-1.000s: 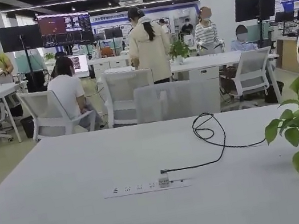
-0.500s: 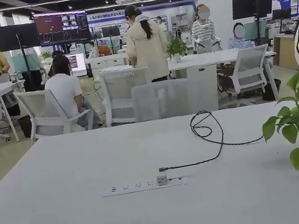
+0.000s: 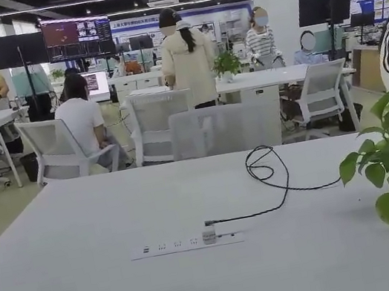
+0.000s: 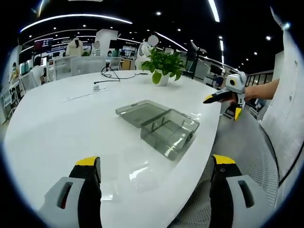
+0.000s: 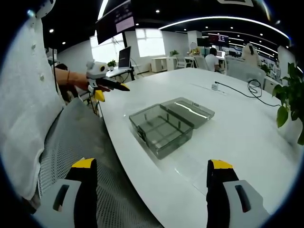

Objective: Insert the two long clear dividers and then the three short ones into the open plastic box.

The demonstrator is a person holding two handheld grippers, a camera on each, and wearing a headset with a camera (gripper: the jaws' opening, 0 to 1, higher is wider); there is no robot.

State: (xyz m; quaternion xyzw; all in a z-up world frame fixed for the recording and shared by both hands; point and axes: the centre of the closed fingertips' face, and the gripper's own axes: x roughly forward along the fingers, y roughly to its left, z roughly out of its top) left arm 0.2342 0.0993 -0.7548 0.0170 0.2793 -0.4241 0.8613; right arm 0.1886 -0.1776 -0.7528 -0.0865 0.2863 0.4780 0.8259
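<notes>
The left gripper (image 4: 155,160) is spread wide, nothing between its fingers. Straight ahead of them, on the white table (image 4: 57,118), there's the open plastic box (image 4: 168,133), its lid (image 4: 140,111) lying flat on the far side. The right gripper (image 5: 152,164) gapes just as wide, empty too, with the box ahead of its fingertips and a grey mesh chair (image 5: 76,142) by the left finger. Well beyond the box: a potted plant (image 4: 164,64), a looping black cable (image 4: 114,73), a power strip (image 3: 185,243). Further back it's an open office, with white chairs (image 3: 157,126), a standing person (image 3: 187,60) and a glowing wall screen (image 3: 81,36).
</notes>
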